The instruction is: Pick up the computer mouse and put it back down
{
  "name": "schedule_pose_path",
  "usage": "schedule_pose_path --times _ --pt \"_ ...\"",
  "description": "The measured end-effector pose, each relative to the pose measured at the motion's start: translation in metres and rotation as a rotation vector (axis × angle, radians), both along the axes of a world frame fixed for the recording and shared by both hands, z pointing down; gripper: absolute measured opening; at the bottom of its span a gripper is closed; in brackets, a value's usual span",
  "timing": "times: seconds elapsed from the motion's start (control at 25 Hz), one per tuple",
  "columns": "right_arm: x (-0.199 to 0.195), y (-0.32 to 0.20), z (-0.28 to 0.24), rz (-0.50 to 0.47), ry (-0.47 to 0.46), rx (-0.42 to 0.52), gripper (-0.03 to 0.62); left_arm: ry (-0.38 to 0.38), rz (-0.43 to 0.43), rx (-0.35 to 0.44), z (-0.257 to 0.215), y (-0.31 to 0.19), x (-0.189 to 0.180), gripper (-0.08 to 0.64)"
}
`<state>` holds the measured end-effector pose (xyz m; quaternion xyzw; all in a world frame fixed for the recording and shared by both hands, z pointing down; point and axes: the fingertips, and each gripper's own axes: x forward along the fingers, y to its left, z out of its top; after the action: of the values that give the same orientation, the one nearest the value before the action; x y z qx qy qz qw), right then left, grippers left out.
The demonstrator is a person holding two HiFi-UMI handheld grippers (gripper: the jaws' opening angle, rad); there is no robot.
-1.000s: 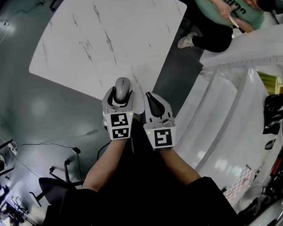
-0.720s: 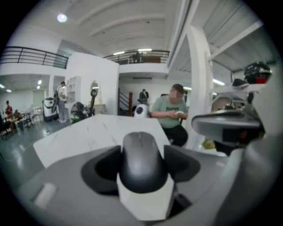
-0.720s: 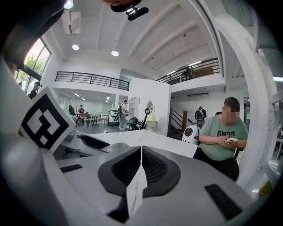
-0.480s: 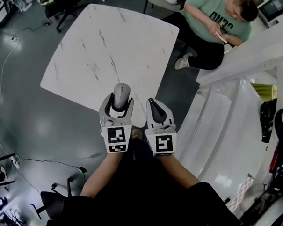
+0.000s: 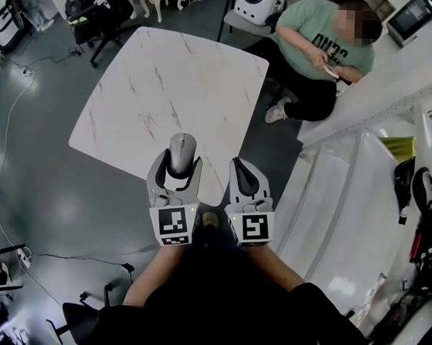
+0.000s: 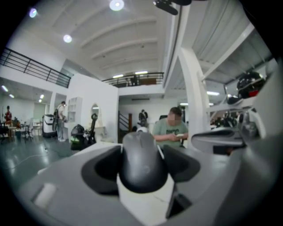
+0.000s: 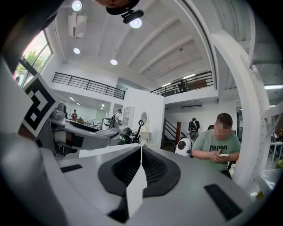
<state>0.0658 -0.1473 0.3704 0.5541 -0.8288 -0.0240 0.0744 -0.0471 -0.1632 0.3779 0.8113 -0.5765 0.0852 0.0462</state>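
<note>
A grey computer mouse is clamped between the jaws of my left gripper, held in the air above the near corner of the white marble table. From the left gripper view the mouse fills the gap between the dark pads, its nose pointing away from me. My right gripper hovers just to the right of the left one, with its jaws pressed together and nothing in them; the right gripper view shows the ribbed pads meeting along a thin line.
A seated person in a green shirt is beyond the table's far right corner, beside a white counter. Office chairs and cables lie on the grey floor to the left. White stair panels rise on the right.
Both grippers have risen together, the left carrying the mouse up off the table. The head view has tilted, showing more of the table and the room beyond.
</note>
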Motion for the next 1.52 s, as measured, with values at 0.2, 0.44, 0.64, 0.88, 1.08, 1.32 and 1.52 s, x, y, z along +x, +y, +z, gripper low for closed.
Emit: schedule_pose_path --times 0.2,0.44,0.64,0.88,1.08,1.32,1.52 --pt "0.0 0.0 -0.007 -0.002 -0.002 0.017 0.02 0.001 -0.008 0.003 -0.002 0.003 -0.003 0.304" --pt "-0.003 0.001 -0.004 -0.009 -0.002 0.013 0.021 0.0 -0.006 0.003 -0.001 0.003 -0.002 0.304" --pt "-0.005 0.002 -0.001 -0.015 -0.003 0.003 0.02 -0.008 0.0 -0.009 0.003 0.003 0.0 0.304" --pt "-0.007 0.0 0.012 -0.02 -0.006 -0.024 0.02 -0.011 0.014 -0.048 0.021 0.003 0.005 0.304" --pt "-0.008 -0.001 0.025 -0.024 0.0 -0.054 0.021 -0.023 0.032 -0.102 0.047 0.001 0.011 0.304" --pt "-0.008 -0.006 0.047 -0.022 0.009 -0.1 0.02 -0.019 0.044 -0.192 0.085 -0.001 0.013 0.304" --pt "-0.009 -0.005 0.075 -0.028 0.032 -0.141 0.02 -0.016 0.062 -0.255 0.12 0.001 0.017 0.304"
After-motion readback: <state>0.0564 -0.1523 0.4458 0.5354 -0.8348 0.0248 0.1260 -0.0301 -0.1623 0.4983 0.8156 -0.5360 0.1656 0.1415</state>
